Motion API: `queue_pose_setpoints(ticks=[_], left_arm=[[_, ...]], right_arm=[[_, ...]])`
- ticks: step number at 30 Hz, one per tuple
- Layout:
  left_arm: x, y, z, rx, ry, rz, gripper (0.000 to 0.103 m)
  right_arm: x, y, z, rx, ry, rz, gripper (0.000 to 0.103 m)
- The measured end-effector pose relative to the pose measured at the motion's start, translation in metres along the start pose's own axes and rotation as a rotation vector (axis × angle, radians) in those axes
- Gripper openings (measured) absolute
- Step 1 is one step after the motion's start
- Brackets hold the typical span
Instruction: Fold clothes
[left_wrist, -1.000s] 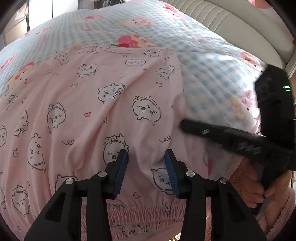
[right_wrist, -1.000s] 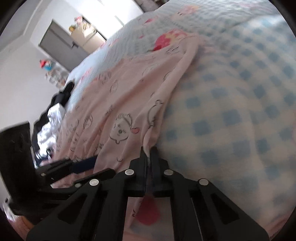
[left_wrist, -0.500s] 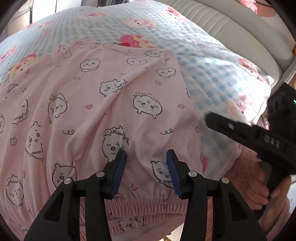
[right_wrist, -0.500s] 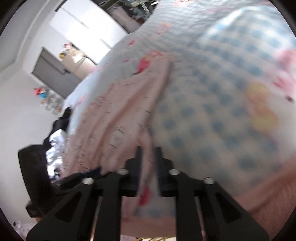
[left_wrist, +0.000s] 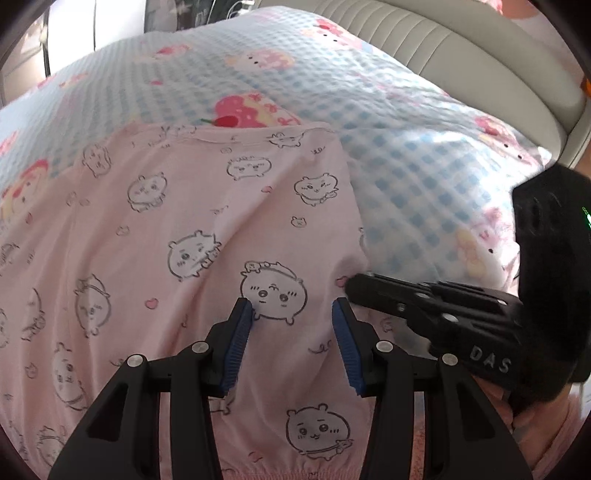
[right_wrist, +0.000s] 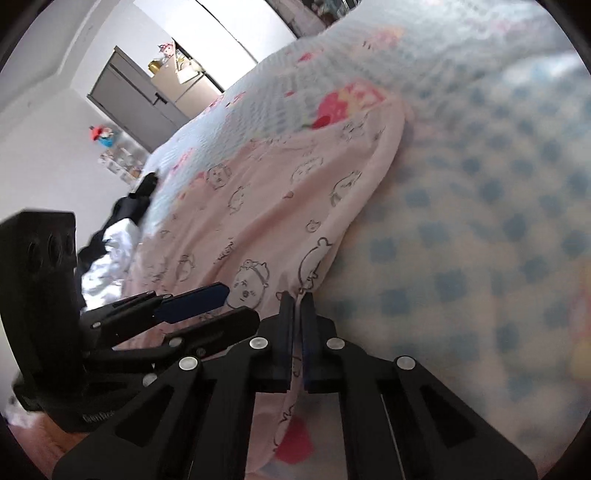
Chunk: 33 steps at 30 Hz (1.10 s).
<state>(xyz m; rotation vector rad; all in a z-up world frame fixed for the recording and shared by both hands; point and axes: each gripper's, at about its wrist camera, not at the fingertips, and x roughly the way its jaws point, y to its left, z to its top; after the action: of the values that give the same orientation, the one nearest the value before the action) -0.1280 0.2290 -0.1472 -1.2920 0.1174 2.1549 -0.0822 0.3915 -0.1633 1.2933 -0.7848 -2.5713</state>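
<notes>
My right gripper pinches the pink garment's edge at lower centre; left gripper gapes empty, so lifting could skew it.

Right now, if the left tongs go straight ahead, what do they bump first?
Probably the pink pajama cloth: the open left tongs hover low over it, pointing along it. Depth is unclear.

Left gripper jaws spread — right gripper jaws pinched.

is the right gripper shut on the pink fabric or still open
Shut on it: the right gripper has its jaws nearly together with the edge of the pink garment pinched between them.
</notes>
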Motion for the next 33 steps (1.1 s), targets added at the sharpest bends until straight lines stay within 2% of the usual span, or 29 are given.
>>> queue_pose_setpoints(ticks=[4,8,9,13,14,15,16,17,19,21,22,25,28,29,33], left_arm=[[0.005,0.001,-0.003,-0.001,0.016,0.002,0.047],[0.019,0.006,-0.009,-0.002,0.078,0.037,0.047],[0.017,0.008,-0.011,-0.007,0.072,0.027,0.047],[-0.01,0.018,-0.015,-0.068,-0.018,-0.072,0.047],[-0.015,0.02,-0.016,-0.077,-0.033,-0.067,0.047],[-0.018,0.022,-0.017,-0.082,-0.042,-0.058,0.047],[-0.019,0.023,-0.017,-0.077,-0.041,-0.043,0.047],[-0.019,0.025,-0.018,-0.074,-0.037,-0.031,0.047],[-0.018,0.03,-0.018,-0.09,-0.029,-0.043,0.047],[-0.015,0.03,-0.013,-0.098,-0.023,-0.069,0.047],[-0.012,0.027,-0.008,-0.086,-0.024,-0.068,0.047],[-0.006,0.009,0.011,-0.025,-0.029,-0.066,0.047],[0.008,-0.009,0.027,0.029,0.004,-0.071,0.047],[0.013,-0.015,0.03,0.052,0.01,-0.06,0.047],[0.035,-0.024,0.036,0.104,0.034,0.072,0.047]], right_arm=[[-0.015,-0.012,-0.01,0.075,-0.027,-0.077,0.001],[-0.029,-0.025,-0.02,0.15,-0.054,-0.154,0.0],[-0.033,-0.028,-0.023,0.169,-0.061,-0.173,0.001],[-0.041,-0.037,-0.018,0.205,-0.108,-0.049,0.004],[-0.037,-0.035,-0.016,0.198,-0.094,0.0,0.005],[-0.03,-0.032,-0.014,0.184,-0.073,0.021,0.01],[-0.024,-0.03,-0.013,0.174,-0.057,0.013,0.019],[-0.018,-0.028,-0.012,0.164,-0.038,-0.002,0.022],[-0.004,-0.028,-0.007,0.158,-0.011,-0.038,0.02],[-0.002,-0.027,-0.003,0.153,-0.018,-0.03,0.011],[-0.001,-0.027,-0.001,0.15,-0.022,-0.026,0.01],[-0.01,-0.013,0.001,0.122,-0.078,-0.026,0.011],[-0.033,-0.025,-0.011,0.161,-0.153,-0.119,0.012],[-0.041,-0.03,-0.013,0.185,-0.167,-0.136,0.013],[-0.037,-0.044,-0.009,0.25,-0.126,-0.062,0.016]])
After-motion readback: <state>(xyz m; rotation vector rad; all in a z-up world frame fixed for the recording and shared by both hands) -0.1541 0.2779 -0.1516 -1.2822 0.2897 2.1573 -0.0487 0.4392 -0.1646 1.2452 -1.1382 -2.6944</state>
